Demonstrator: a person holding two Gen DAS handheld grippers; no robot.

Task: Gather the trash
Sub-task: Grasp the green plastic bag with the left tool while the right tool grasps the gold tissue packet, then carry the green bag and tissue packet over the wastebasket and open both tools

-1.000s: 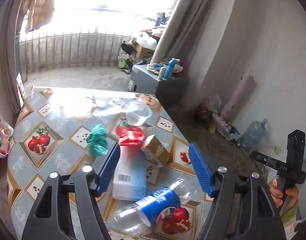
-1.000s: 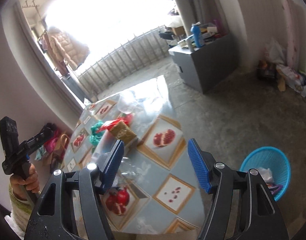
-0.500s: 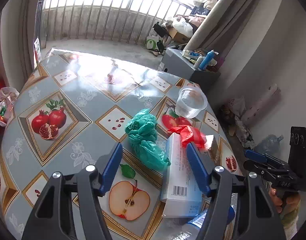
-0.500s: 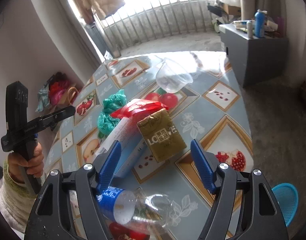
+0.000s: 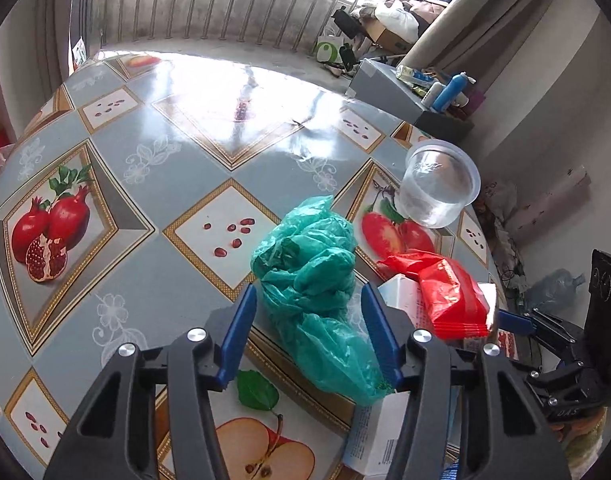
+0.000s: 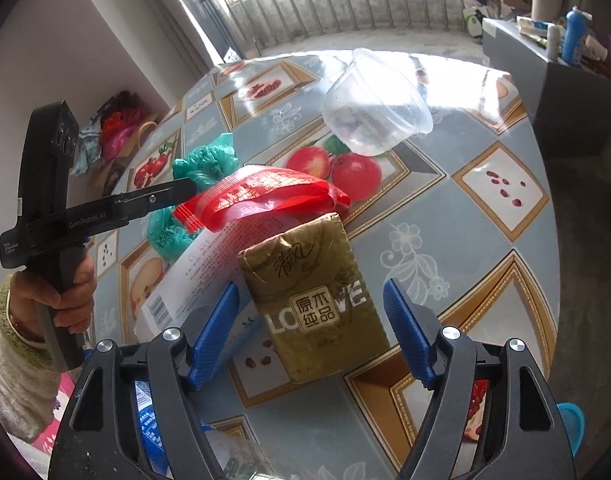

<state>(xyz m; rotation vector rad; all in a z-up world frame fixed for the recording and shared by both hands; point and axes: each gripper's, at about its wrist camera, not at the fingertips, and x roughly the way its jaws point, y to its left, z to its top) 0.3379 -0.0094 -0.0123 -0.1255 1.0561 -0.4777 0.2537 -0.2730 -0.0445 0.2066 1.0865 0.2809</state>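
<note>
One green bag [image 5: 313, 280], long axis toward lower right, between closing left gripper [image 5: 311, 336]; one gold pack [image 6: 315, 300], upright in frame, between opening right gripper [image 6: 311, 332]; neither grasped.

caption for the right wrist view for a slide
Right gripper, jaws opening, straddles a gold tissue pack on the fruit-print table.

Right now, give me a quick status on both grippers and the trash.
Left gripper jaws closing around green plastic bag, not pinched yet. Right gripper jaws opening, straddling gold tissue pack, no grip. Red wrapper and white box crowd both.
</note>
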